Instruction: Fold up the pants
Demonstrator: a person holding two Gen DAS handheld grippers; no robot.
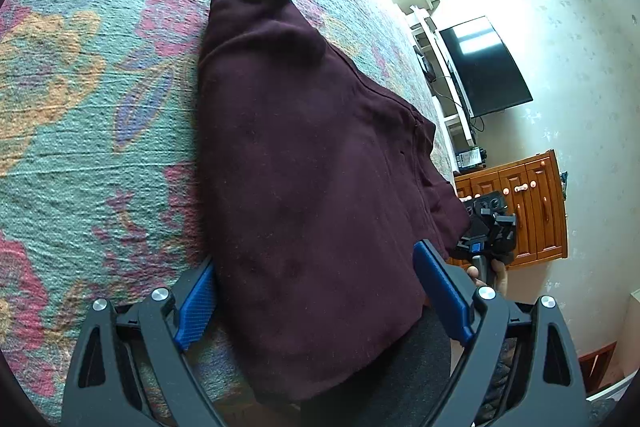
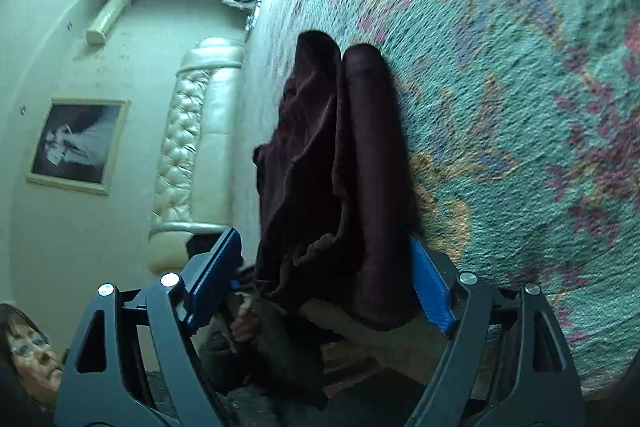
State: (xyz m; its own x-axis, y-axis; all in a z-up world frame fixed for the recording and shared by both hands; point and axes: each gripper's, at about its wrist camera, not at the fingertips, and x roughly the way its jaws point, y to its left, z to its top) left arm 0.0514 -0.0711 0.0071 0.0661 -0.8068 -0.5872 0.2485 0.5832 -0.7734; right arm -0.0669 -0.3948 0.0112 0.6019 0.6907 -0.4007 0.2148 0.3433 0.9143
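Maroon pants (image 1: 304, 163) lie folded lengthwise on a floral bedspread (image 1: 88, 99), long axis running away from both cameras, near end overhanging the bed edge. Left tongs (image 1: 320, 303) and right tongs (image 2: 324, 283) both gape wide, straddling the cloth without pinching it. Bedspread bare all round; TV (image 1: 486, 67) and wooden cabinet (image 1: 532, 203) beyond the bed.

1. No text, label, brand, number or sign can be read in either wrist view.
2. A small device (image 1: 471, 158) on the white shelf unit in the left wrist view bears a pale label, too small and blurred to read.
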